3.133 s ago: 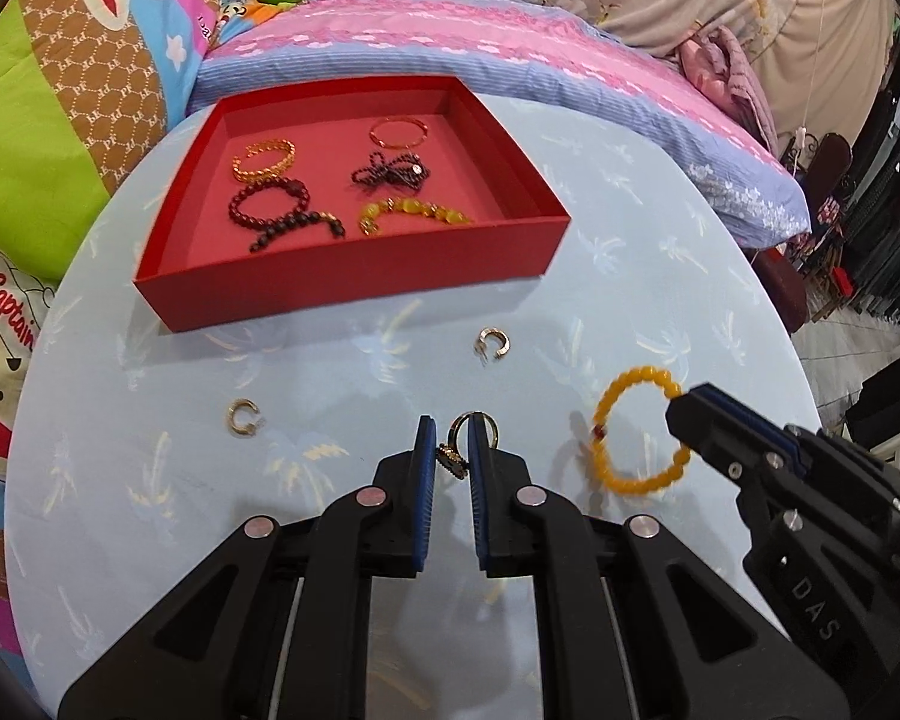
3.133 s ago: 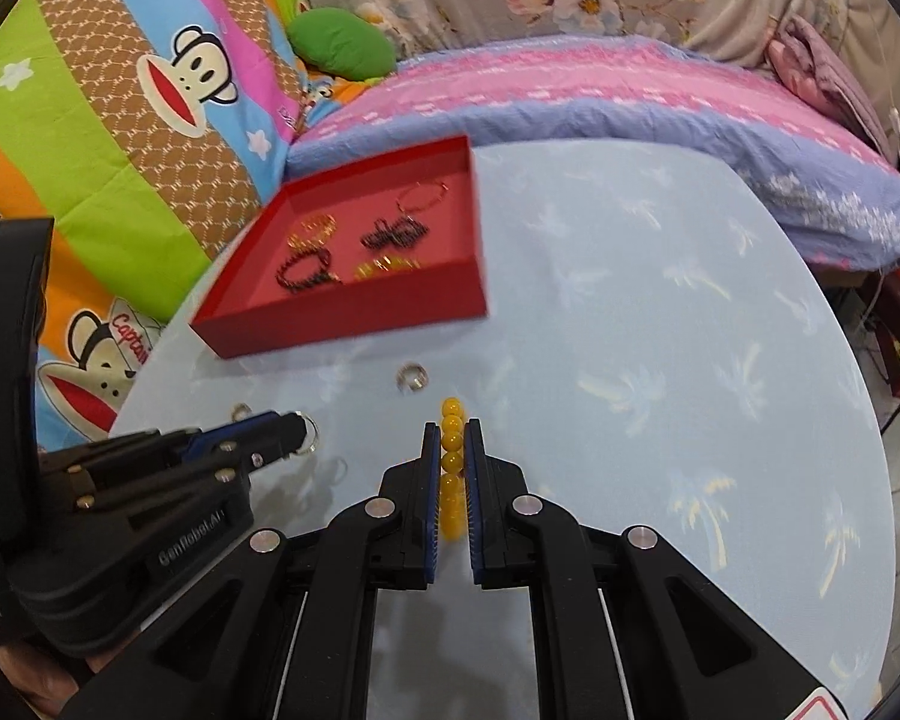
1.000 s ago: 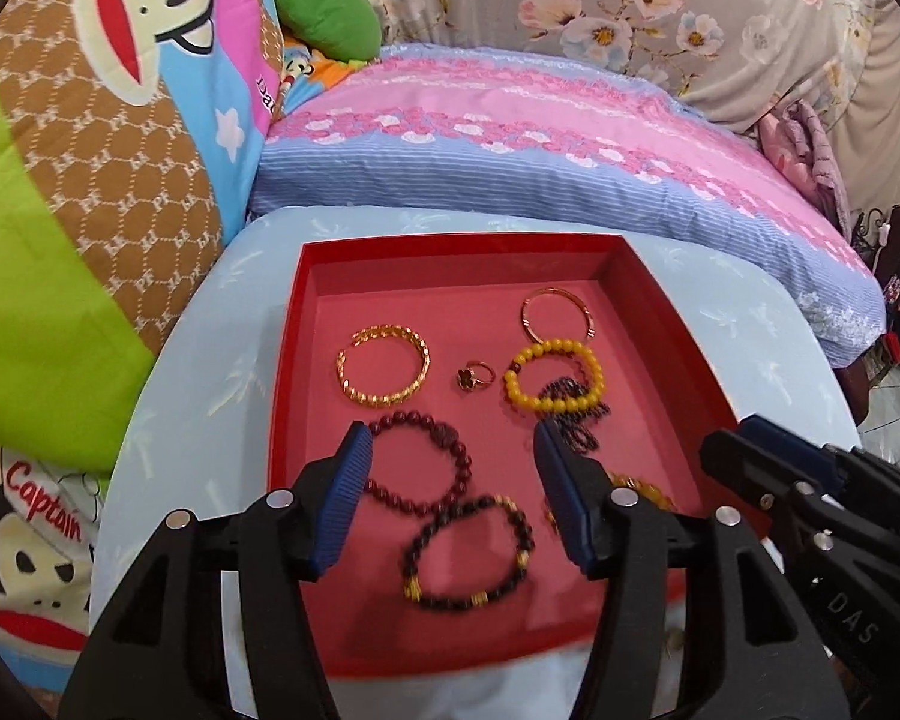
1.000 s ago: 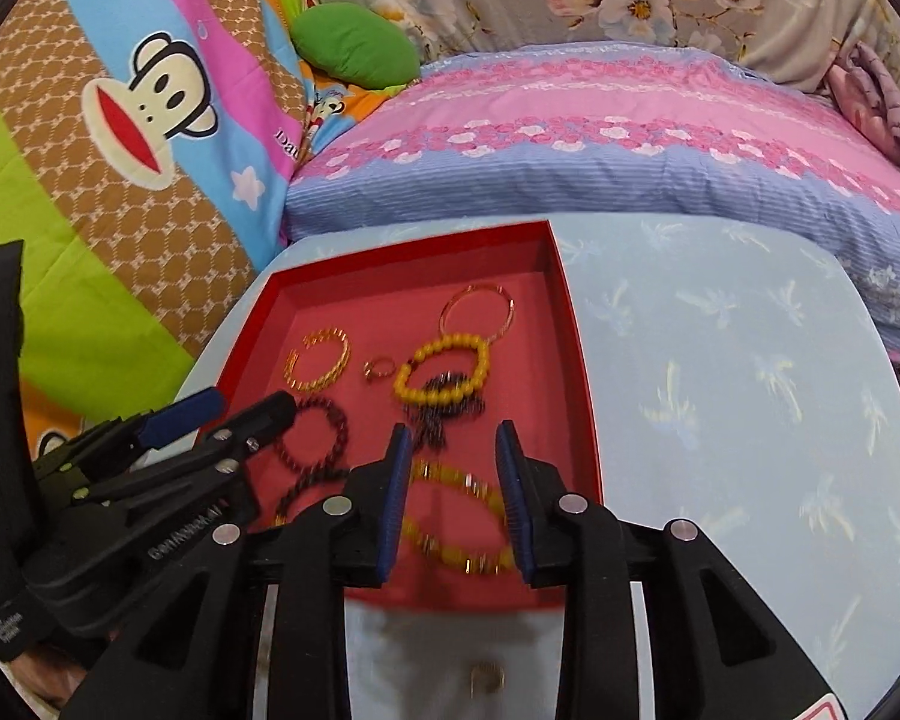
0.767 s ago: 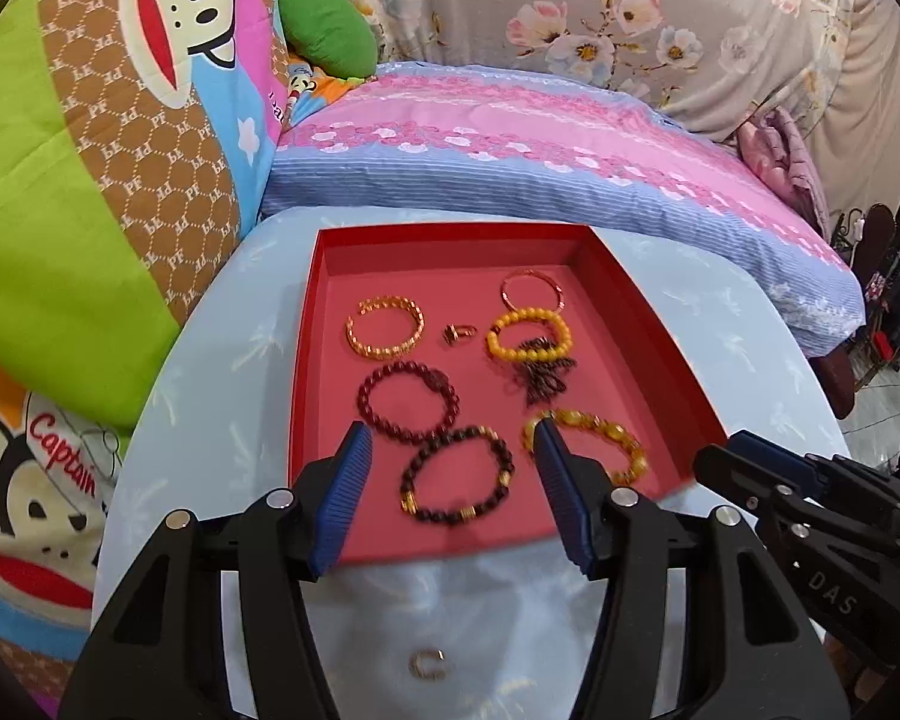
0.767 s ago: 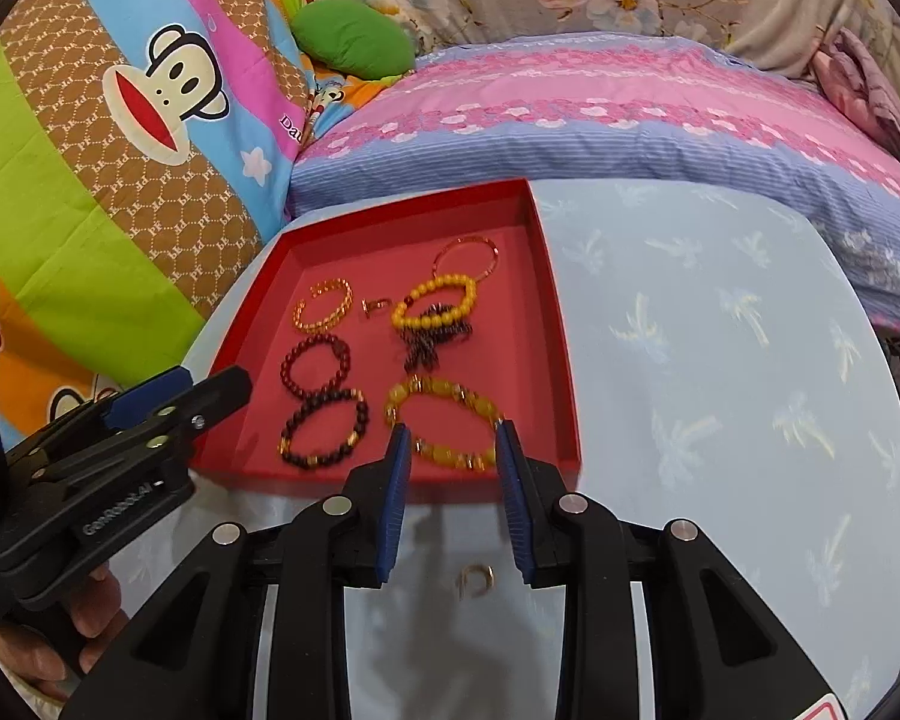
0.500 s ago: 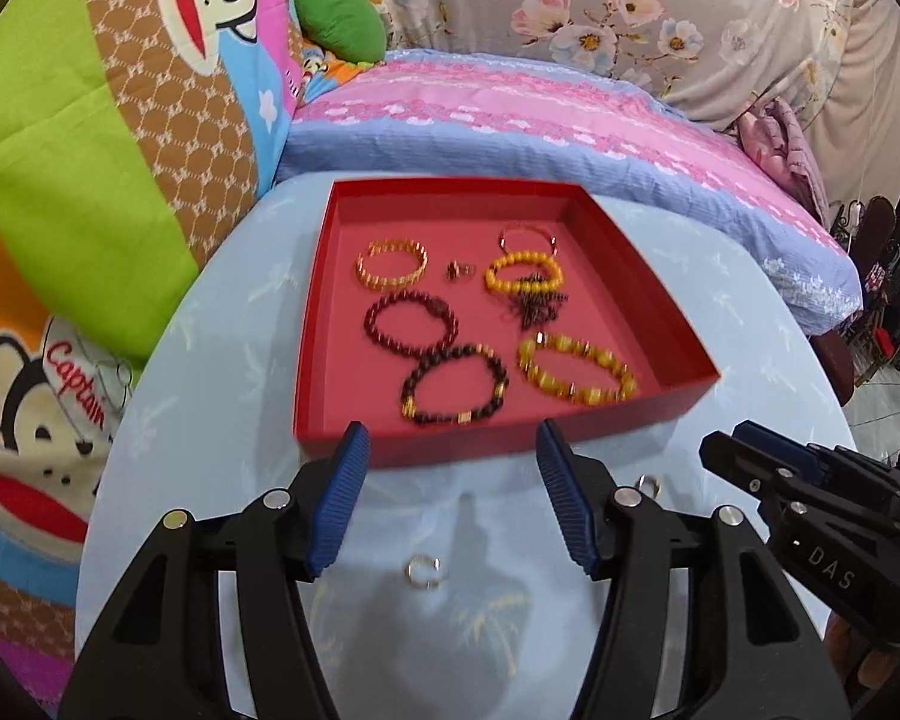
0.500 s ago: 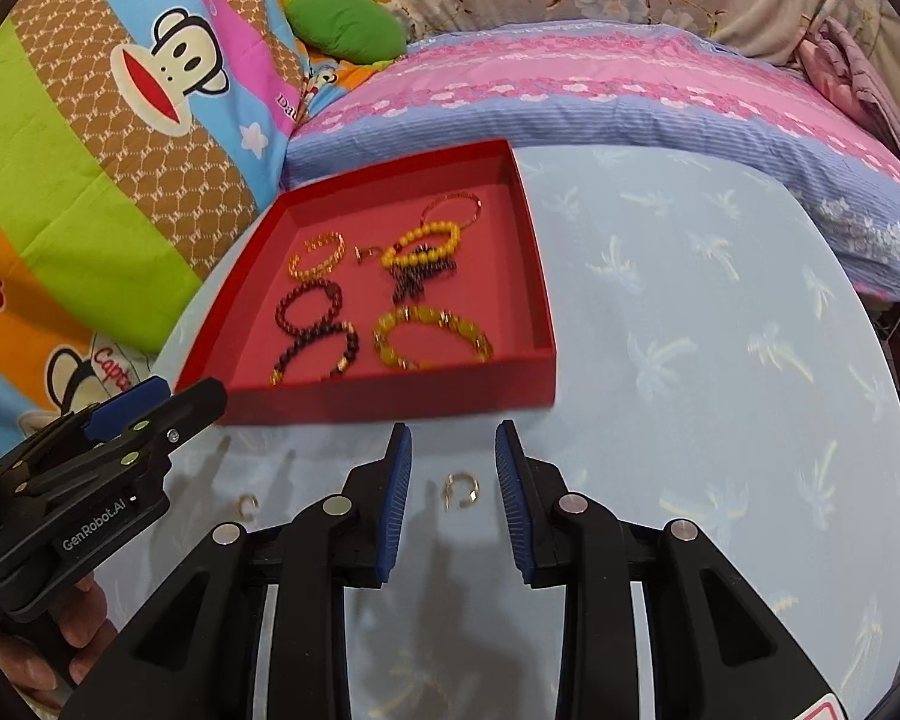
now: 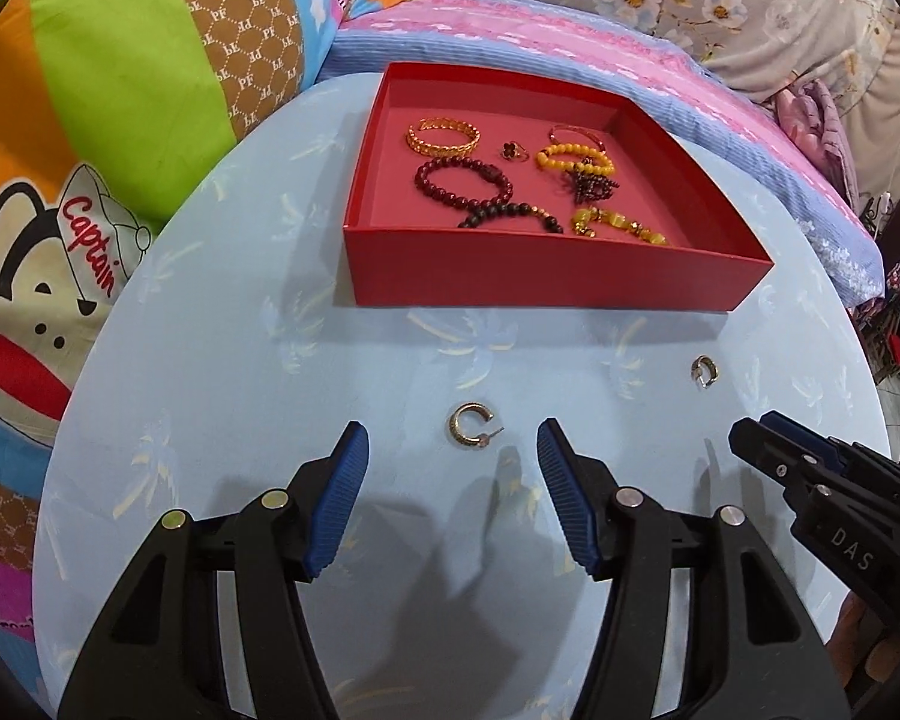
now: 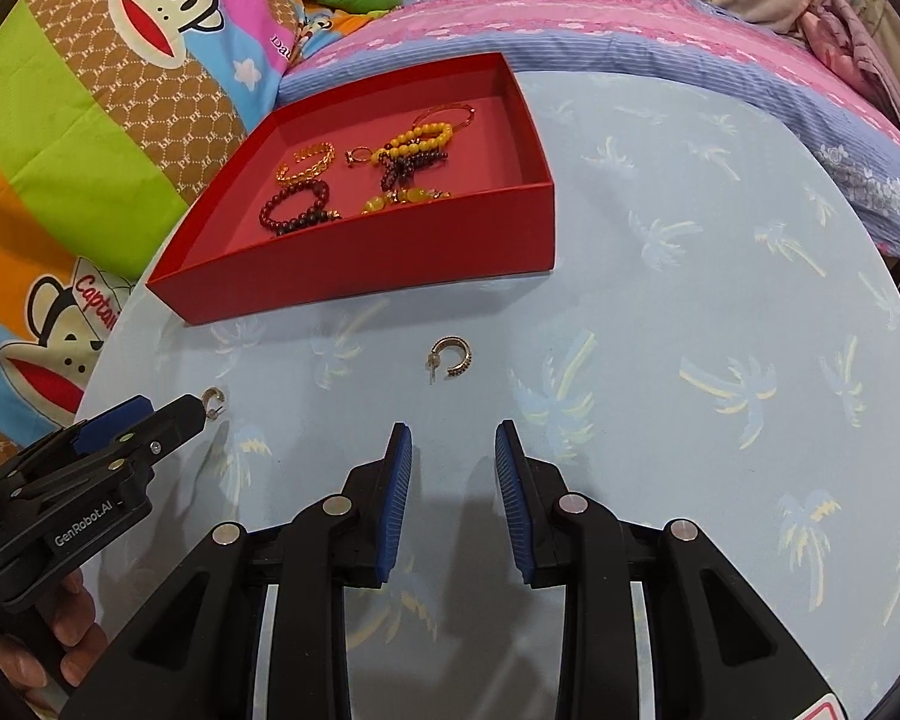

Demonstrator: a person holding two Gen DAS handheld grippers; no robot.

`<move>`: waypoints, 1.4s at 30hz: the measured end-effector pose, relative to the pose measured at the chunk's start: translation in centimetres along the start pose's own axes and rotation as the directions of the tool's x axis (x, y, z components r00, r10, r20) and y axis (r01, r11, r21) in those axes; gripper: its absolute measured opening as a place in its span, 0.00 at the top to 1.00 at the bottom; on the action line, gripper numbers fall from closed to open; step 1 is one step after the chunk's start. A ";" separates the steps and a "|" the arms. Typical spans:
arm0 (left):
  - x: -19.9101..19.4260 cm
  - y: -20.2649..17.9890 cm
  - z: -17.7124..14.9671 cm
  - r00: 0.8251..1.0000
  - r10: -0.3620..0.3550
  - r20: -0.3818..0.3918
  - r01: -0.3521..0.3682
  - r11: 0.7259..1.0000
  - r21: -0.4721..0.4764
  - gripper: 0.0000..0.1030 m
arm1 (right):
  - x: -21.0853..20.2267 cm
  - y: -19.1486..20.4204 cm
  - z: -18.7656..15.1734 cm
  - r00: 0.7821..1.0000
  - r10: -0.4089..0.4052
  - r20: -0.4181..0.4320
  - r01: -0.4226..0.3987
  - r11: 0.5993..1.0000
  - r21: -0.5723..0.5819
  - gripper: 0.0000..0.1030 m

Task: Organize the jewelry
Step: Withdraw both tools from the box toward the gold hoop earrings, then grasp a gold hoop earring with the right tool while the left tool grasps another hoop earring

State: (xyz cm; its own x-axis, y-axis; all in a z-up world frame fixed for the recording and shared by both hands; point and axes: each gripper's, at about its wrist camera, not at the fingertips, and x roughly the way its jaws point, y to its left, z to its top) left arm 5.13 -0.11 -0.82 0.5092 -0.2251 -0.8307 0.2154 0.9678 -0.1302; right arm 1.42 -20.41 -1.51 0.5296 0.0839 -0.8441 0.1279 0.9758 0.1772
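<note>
A red tray (image 9: pixel 540 285) (image 10: pixel 354 276) at the table's far side holds several bracelets and a small ring (image 9: pixel 513 150). Two gold hoop earrings lie on the blue table in front of it. My left gripper (image 9: pixel 453 444) is open and empty, with one hoop earring (image 9: pixel 468 423) just ahead between its fingertips. The second hoop earring (image 9: pixel 703 369) (image 10: pixel 450 355) lies just ahead of my open, empty right gripper (image 10: pixel 453 441). In the right wrist view the first earring (image 10: pixel 213 399) sits at the left gripper's tip.
The round table (image 9: pixel 210 360) has a light blue palm-print cover. Cartoon-print cushions (image 9: pixel 90 120) stand to the left and a pink and blue striped bed (image 10: pixel 630 18) lies behind. The table edge curves close on the right.
Both grippers let their pieces go in the tray, opened, and pulled back and down toward the table. The yellow bead bracelet and ring now lie in the tray. Each gripper now faces one hoop earring.
</note>
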 end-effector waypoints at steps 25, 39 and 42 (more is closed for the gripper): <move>1.8 -0.5 0.0 0.999 0.042 -0.015 -0.041 0.999 0.035 0.45 | 3.1 1.5 2.2 0.996 -0.077 0.035 0.079 0.994 -0.075 0.83; 1.8 -0.8 0.0 0.999 0.037 0.004 -0.038 0.997 0.063 0.71 | 2.2 1.0 1.1 1.000 -0.029 0.012 0.029 0.999 -0.028 0.83; 1.8 -0.8 0.0 1.000 0.022 0.003 -0.022 0.997 0.067 0.80 | 2.1 1.2 1.0 1.000 -0.025 0.010 0.026 0.999 -0.030 0.83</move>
State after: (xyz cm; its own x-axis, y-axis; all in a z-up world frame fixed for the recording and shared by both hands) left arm 5.87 -1.28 -2.18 0.5165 -0.2040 -0.8316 0.2594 0.9628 -0.0751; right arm 3.49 -19.25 -2.56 0.5346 0.0569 -0.8432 0.1160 0.9833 0.1400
